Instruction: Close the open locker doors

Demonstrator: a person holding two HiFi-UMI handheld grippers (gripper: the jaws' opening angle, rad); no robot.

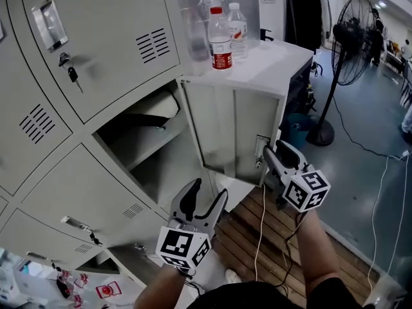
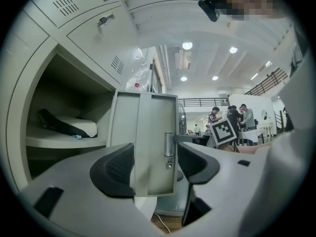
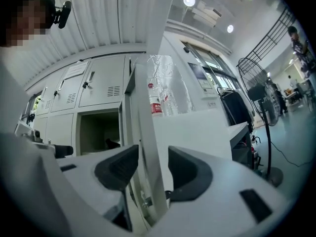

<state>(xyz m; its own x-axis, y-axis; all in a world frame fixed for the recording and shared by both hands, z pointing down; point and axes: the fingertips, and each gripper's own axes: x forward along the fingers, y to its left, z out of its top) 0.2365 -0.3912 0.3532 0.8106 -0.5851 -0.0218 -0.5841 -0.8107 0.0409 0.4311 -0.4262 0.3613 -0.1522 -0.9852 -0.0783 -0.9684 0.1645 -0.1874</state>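
- Pale grey locker door (image 1: 232, 131) swung wide open, latch at its free edge, beside the white counter (image 1: 277, 60).
- Right gripper (image 1: 273, 152) jaws apart, straddling that edge; left gripper (image 1: 207, 192) jaws apart, empty.
- Two capped bottles (image 1: 221, 40).

Fairly bright, even indoor light comes from round ceiling lamps (image 2: 186, 46), which glare white in both gripper views, while the open locker compartment (image 1: 148, 147) lies in deep shadow. Both gripper views are fisheye circles with black corners and bowed straight lines, and the near door edge (image 3: 148, 157) looks soft and out of focus. The head view is sharp, bending only at its edges.
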